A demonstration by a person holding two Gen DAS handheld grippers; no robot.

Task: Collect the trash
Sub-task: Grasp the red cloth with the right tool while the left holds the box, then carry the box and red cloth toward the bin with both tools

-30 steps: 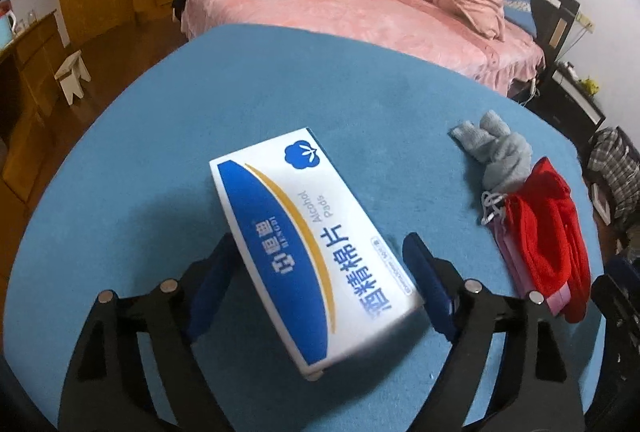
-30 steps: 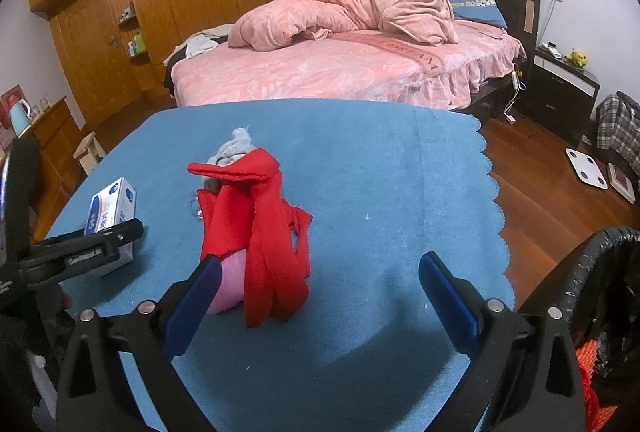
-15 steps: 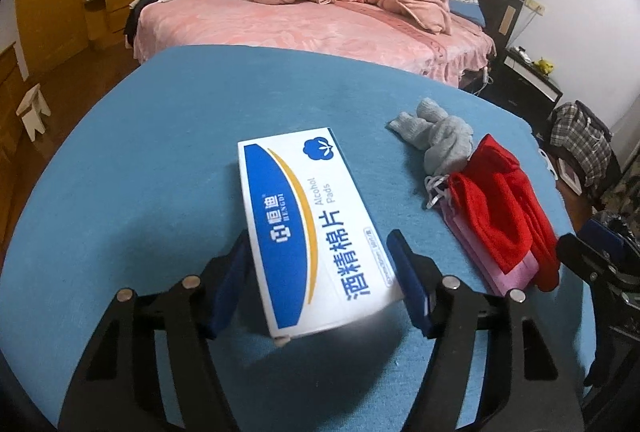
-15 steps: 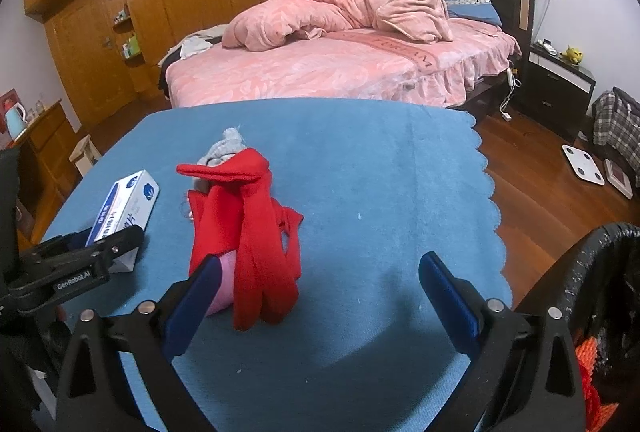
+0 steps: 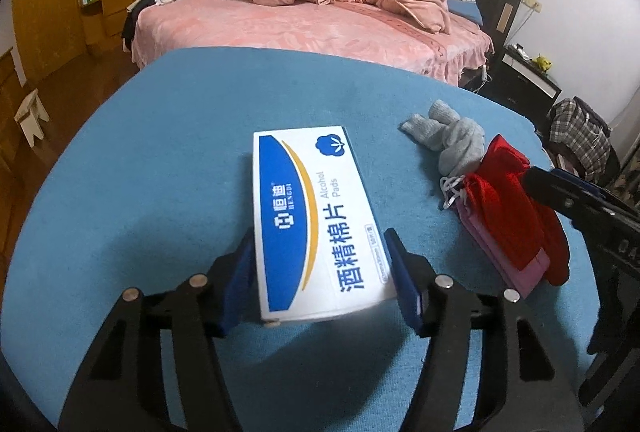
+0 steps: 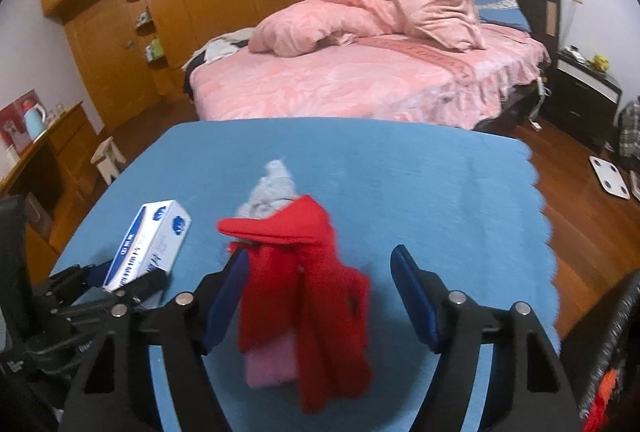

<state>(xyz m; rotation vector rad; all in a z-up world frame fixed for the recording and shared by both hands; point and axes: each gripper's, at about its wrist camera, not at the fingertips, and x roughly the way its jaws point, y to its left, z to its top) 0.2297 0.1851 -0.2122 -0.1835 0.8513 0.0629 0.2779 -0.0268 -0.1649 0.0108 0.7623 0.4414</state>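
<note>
left wrist cam: low over blue table point(image 5: 160, 151), close, facing the bed point(image 5: 320, 27) | right wrist cam: same deal, facing bed | both catch alcohol pads box point(image 5: 316, 220) and red cloth point(image 6: 312, 296)

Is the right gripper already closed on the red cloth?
No. The right gripper is open, with its blue pads standing apart on either side of the red cloth, not pressing it.
</note>
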